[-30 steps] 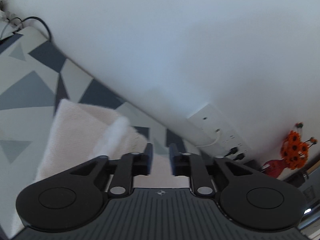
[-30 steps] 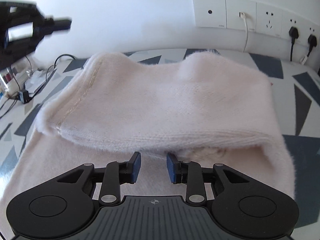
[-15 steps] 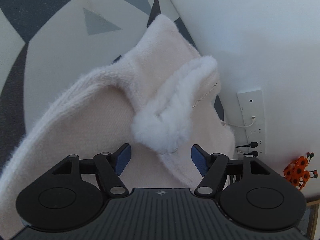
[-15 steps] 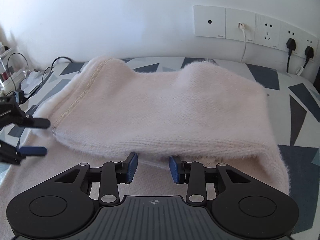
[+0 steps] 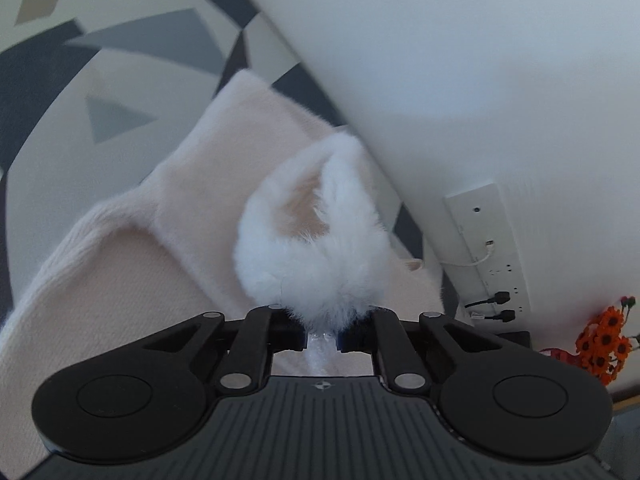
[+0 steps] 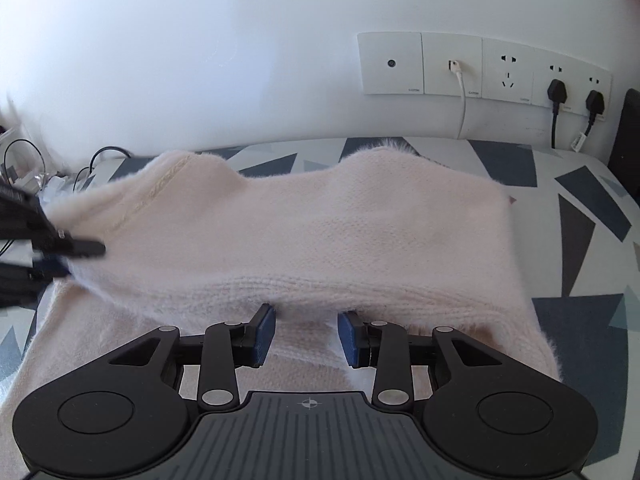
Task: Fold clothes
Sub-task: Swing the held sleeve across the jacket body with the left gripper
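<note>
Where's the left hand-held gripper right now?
In the right wrist view, the left hand-held gripper is at the far left, pinching the sweater's left edge, near the cables.

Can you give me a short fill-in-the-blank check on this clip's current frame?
1. The left gripper has its jaws closed on the ____ trim of the pink sweater.
2. The right gripper has its jaws ____, with the sweater's folded edge just ahead of them.
3. The sweater lies on a cloth printed with grey and dark ____.
4. On the wall, ____ black plugs sit in the socket strip.

Missing words: white fluffy; open; triangles; two
</note>
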Motion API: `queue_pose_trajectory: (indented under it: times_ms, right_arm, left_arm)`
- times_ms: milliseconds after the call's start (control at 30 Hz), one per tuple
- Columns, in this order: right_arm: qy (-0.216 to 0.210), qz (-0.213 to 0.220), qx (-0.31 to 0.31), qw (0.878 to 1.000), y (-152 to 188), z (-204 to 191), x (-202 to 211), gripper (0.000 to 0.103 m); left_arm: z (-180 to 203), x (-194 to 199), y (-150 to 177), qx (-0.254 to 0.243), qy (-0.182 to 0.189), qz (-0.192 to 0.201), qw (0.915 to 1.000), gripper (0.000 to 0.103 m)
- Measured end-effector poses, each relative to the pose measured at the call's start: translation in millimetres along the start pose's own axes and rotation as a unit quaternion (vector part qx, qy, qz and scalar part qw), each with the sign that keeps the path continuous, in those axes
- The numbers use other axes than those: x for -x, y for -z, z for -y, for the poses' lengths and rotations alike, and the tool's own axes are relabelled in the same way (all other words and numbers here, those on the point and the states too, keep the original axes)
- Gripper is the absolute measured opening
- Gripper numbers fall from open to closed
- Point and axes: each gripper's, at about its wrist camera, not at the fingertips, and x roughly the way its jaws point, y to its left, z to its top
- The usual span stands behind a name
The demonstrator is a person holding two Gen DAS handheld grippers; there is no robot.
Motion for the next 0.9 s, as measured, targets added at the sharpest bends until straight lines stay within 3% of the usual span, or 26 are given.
queue_pose_trajectory:
  times_ms: [167, 300, 533, 667, 733, 800, 900]
  right_arm:
    - [-0.016, 0.001, 0.032, 0.999, 0.1, -15.8, -4.7, 0.038]
    - [-0.011, 0.023, 0.042, 0.999, -10.0, -30.1, -21.4, 0.052]
    - [0.061, 0.027, 0.013, 0.998, -19.5, -8.0, -38.1, 0.051]
    - [0.113, 0.036, -0.011, 0.993, -19.5, 19.0, -32.4, 0.047]
    - [0.136, 0.04, -0.024, 0.99, -19.3, 31.9, -29.8, 0.05]
    - [0.139, 0.038, -0.044, 0.989, -18.0, 38.9, -28.0, 0.05]
    - [0.128, 0.074, 0.008, 0.989, -15.3, 17.0, -16.9, 0.05]
  left_arm:
    - [60.7, 5.8, -19.6, -0.101, 0.066, 0.045, 0.9917, 0.012]
    - [103.7, 2.9, -30.6, -0.133, 0.102, 0.066, 0.9836, 0.011]
    - [159.2, 13.6, -28.5, -0.182, 0.175, 0.095, 0.963, 0.011]
    - [168.8, 15.5, -23.5, -0.2, 0.19, 0.102, 0.9559, 0.011]
    - [167.6, 10.5, -19.8, -0.201, 0.185, 0.095, 0.9574, 0.011]
    - [166.5, 6.9, -16.9, -0.2, 0.179, 0.091, 0.959, 0.011]
    - [159.8, 9.2, -21.1, -0.193, 0.18, 0.091, 0.9602, 0.011]
